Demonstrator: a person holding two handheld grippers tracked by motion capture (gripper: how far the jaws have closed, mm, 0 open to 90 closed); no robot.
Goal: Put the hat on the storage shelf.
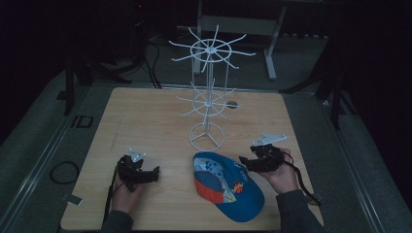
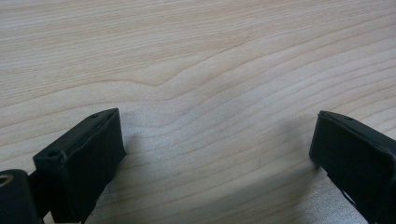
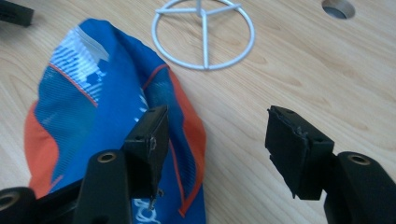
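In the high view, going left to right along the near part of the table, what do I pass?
Left gripper → blue and orange cap → right gripper, both grippers open and held in the person's hands.

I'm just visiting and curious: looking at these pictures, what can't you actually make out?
- Cap: the printed badge is too small and dim in the high view; in the right gripper view the bottom edge and a jaw of the right tongs cut it off.
- White wire rack: in the right gripper view the top edge cuts off everything above its ring base.
- Left tongs: the left gripper view's edges cut off both jaws.
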